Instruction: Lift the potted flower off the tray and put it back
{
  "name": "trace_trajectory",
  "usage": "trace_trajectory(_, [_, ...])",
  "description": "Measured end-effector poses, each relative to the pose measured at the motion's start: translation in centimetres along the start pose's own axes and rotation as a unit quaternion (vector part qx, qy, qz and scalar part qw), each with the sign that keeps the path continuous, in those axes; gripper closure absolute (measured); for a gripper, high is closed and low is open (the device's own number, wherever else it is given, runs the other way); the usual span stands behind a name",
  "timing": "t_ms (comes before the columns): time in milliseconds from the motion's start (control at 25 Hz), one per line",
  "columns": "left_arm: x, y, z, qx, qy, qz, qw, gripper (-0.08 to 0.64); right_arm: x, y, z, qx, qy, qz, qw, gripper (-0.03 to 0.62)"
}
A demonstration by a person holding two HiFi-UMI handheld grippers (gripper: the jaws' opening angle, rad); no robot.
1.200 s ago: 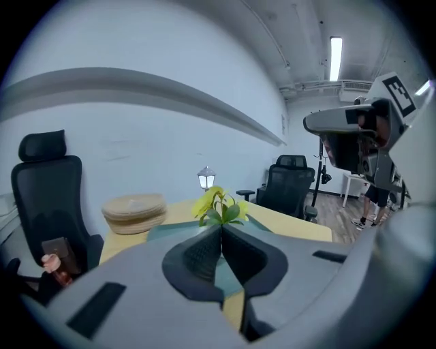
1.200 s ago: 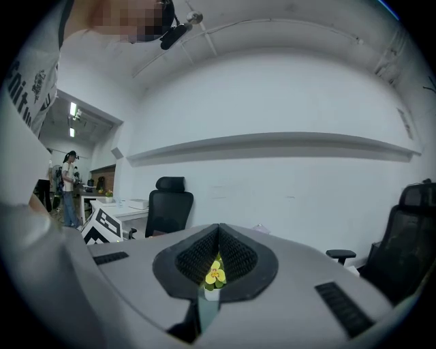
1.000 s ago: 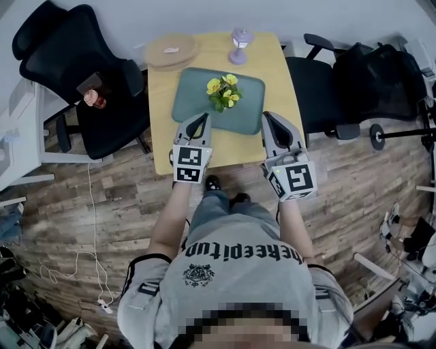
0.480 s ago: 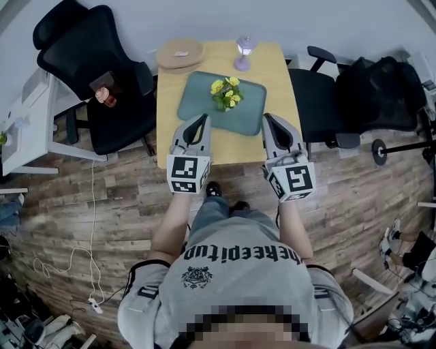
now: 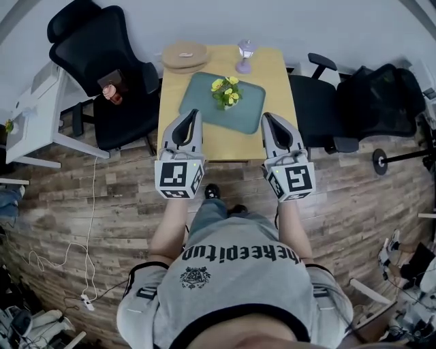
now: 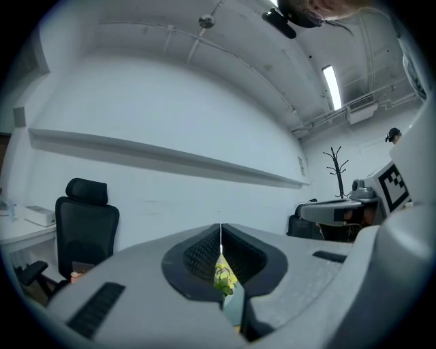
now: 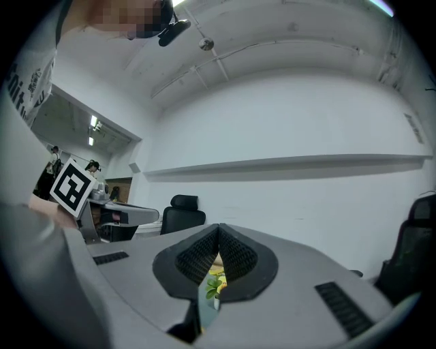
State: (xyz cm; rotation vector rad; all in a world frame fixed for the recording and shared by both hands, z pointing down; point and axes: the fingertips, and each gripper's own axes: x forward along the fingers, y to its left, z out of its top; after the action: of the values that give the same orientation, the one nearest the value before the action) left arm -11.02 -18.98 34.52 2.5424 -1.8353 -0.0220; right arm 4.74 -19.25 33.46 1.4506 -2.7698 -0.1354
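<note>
While potted flower (image 5: 225, 90) sits on tray (image 5: 204, 109), left tool (image 5: 193, 113), right tool (image 5: 267, 116) closed, empty, above table's (image 5: 276, 76) near edge.

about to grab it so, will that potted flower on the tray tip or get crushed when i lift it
The potted flower looks small on the tray, so probably light. Leaves and yellow blooms hide the pot from above, so it may be top-heavy and tip if nudged. The blooms look soft and would likely crush if squeezed.

Plank floor (image 5: 88, 198), white wall (image 5: 306, 20) (black office chair (image 5: 102, 61) near it)
</note>
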Motion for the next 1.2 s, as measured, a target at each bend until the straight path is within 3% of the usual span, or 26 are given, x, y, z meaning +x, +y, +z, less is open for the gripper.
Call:
trace_trajectory(480, [-4.2, -3.5, 4.5, 0.021, -0.055, 0.029, 0.9979, 0.555, -4.9, -0.9, 2.6, -0.007, -0.033, -0.01, 0.999, 0.589])
trace_trajectory(1200, [-7.5, -6.7, 5.4, 0.004, -0.078, 0.038, 0.9962, 0.554, -10.4, -2.0, 4.3, -0.01, -0.064, -0.036, 0.997, 0.589])
